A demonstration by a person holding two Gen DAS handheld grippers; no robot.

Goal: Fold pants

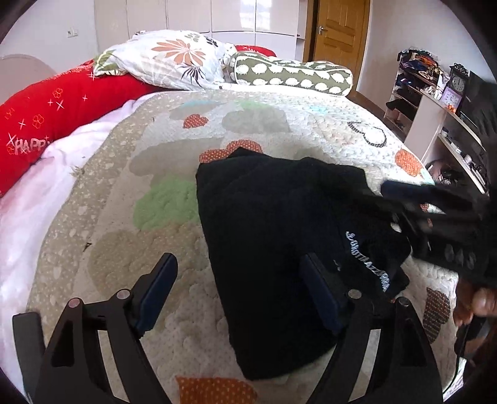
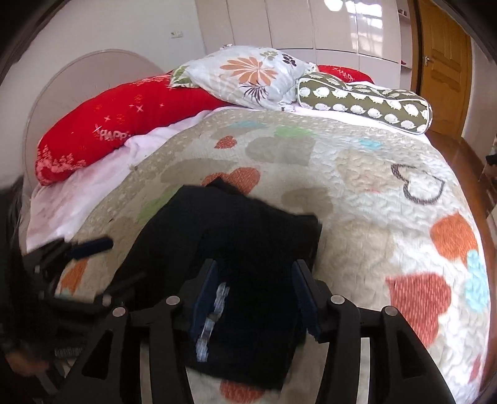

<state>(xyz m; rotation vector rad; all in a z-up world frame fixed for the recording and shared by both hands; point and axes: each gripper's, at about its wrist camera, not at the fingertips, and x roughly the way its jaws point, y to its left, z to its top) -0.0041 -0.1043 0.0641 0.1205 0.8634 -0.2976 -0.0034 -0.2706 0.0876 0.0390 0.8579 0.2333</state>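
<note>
Both views are bright with soft daylight; window glare shines on the glossy wardrobe doors (image 2: pixel 357 28); fisheye bending curves the bed (image 1: pixel 326 124) and darkens the corners; the right gripper (image 1: pixel 441 223) looks smeared, probably by motion; shadows are faint.

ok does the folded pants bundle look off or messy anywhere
Mostly neat: the black pants lie folded on the quilt. One corner pokes out at the far edge, so the layers don't line up there.
</note>
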